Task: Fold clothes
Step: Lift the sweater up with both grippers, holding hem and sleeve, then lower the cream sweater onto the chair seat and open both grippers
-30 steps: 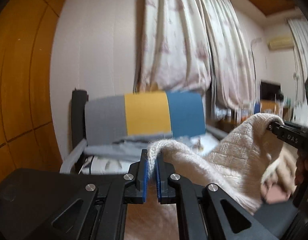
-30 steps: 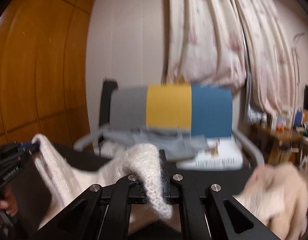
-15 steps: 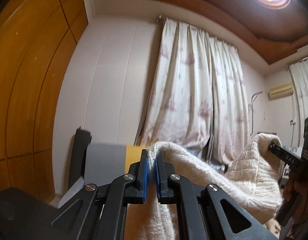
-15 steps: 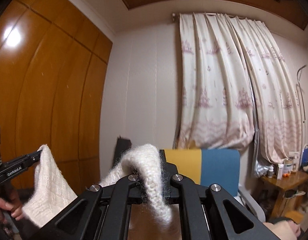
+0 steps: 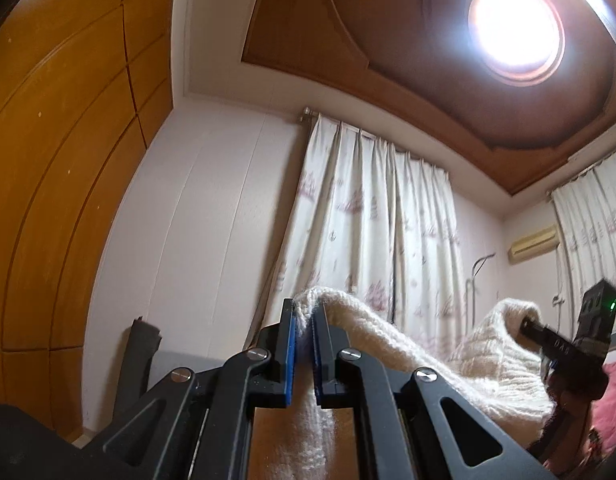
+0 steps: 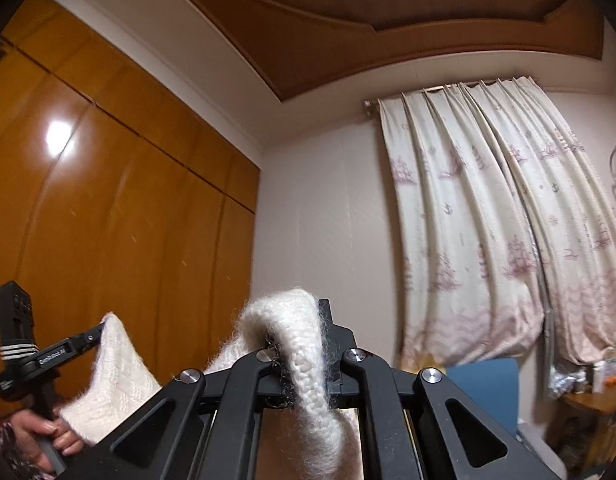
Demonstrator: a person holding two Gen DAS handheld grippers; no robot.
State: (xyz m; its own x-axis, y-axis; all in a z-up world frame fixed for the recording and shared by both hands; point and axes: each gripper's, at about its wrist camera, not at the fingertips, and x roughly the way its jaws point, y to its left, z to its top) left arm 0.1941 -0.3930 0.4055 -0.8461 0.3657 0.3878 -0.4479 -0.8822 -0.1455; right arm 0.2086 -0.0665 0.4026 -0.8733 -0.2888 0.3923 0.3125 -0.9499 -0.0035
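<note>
Left wrist view: you are holding the left gripper [image 5: 303,344] clamped on one edge of the cream knit sweater [image 5: 408,356], which is sagging across to the right gripper [image 5: 526,326].

Right wrist view: your right gripper [image 6: 303,344] is pinching another edge of it, raised toward the curtain [image 6: 488,220]. You are probably lifting the garment to spread it; next it needs laying flat. No containers are showing.

In your right wrist view the white sweater [image 6: 303,344] covers your right gripper's [image 6: 303,322] left fingertip, and its lower part runs off the bottom edge. At lower right, the blue chair [image 6: 484,384] is cut off by the gripper frame, and the bottles [image 6: 604,372] are too small to identify.
</note>
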